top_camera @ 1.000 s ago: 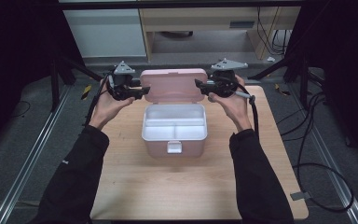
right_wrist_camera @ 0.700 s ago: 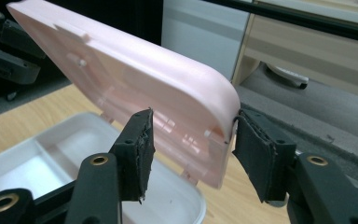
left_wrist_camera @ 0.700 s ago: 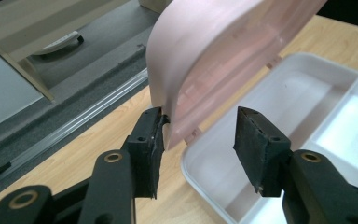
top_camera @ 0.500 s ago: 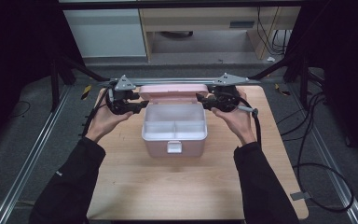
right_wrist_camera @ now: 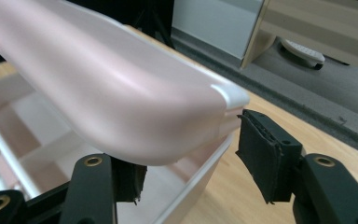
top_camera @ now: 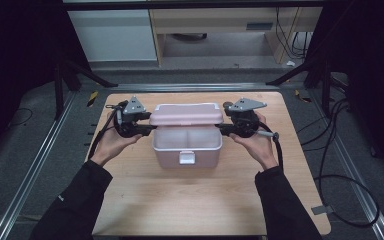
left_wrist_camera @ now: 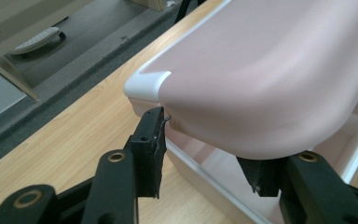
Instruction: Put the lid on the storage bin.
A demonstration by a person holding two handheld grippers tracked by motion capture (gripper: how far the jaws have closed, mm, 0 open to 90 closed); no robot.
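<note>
I see a pink lunch box (top_camera: 186, 148) sitting mid-desk (top_camera: 195, 200), its hinged lid (top_camera: 186, 114) tilted partway over the divided base. My left gripper (top_camera: 147, 129) straddles the lid's left end, jaws spread; my right gripper (top_camera: 223, 130) straddles its right end, jaws likewise apart.

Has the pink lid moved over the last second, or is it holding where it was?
Yes. The lid has swung forward and down from upright, now tilted over the back of the box, which sits unmoved on the table.
</note>
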